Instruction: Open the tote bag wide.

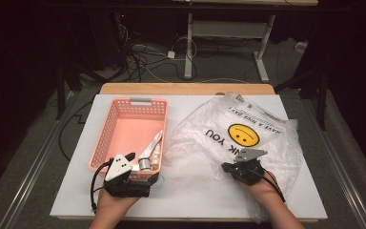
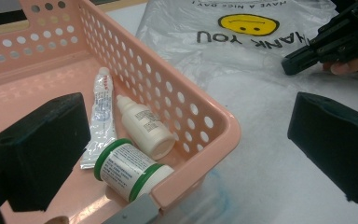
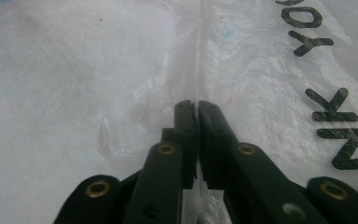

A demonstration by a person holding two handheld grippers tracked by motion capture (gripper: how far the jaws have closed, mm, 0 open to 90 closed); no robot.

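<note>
A pink perforated basket (image 1: 106,125) (image 2: 214,112) stands on the left of the white table. In its near right corner lie a white tube (image 2: 101,116), a small white dropper bottle (image 2: 144,130) and a white bottle with green bands (image 2: 130,170) (image 1: 145,164). My left gripper (image 1: 140,164) (image 2: 186,140) is open at that corner, one jaw inside the basket and one outside over the table, touching nothing. A clear plastic bag (image 1: 248,119) (image 3: 98,60) with a yellow smiley lies on the right. My right gripper (image 1: 226,167) (image 3: 196,105) (image 2: 289,65) is shut on a fold of the bag's film at its near edge.
The white table top (image 1: 195,191) ends at a wooden strip at the back. Beyond it are cables on the floor and a desk frame (image 1: 189,43). The bag spreads over most of the table's right half.
</note>
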